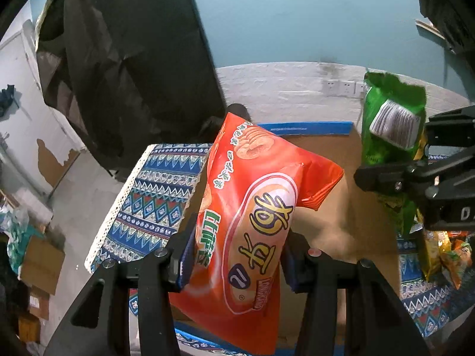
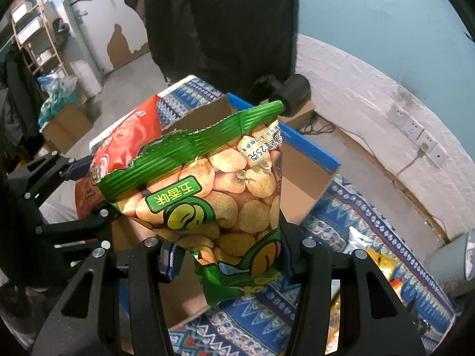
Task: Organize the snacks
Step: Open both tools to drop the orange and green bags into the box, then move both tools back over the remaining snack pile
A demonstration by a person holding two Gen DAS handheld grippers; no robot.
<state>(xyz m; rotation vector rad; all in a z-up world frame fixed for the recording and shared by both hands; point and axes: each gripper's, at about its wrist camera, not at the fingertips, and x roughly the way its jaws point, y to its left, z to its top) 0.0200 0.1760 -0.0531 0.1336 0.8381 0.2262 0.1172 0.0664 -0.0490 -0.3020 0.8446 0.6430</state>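
Left wrist view
- Left gripper (image 1: pixel 237 262): its two black fingers are clamped on the lower half of a red snack bag (image 1: pixel 252 213), blue pads pressed against both sides.
- Red snack bag: held up off the surface, tilted, with its top corner pointing away towards the wall; it hangs over the open cardboard box (image 1: pixel 329 154).
- Cardboard box: brown inside, blue along the far rim, sitting on a blue patterned tablecloth (image 1: pixel 154 190).
- Right gripper (image 1: pixel 394 160): comes in from the right edge, closed on a green snack bag (image 1: pixel 389 118) held above the far right part of the box.
- More snacks (image 1: pixel 445 252): a small heap of yellow and orange packets lies on the cloth, right of the box.
- Background: a teal wall with white brick below, and a dark cloth hanging at the left.

Right wrist view
- Right gripper (image 2: pixel 228 262): fingers pinched on the bottom part of the green snack bag (image 2: pixel 207 187), which stands upright with its crimped top edge uppermost.
- Green snack bag: printed with broad beans, held in the air above the near right side of the cardboard box (image 2: pixel 311 184).
- Left gripper (image 2: pixel 86 172): seen at the left, gripping the red snack bag (image 2: pixel 130 139) just beside the green one.
- Cloth: the blue patterned tablecloth (image 2: pixel 356 207) spreads under the box, with a silver and a yellow packet (image 2: pixel 380 262) lying at the right.
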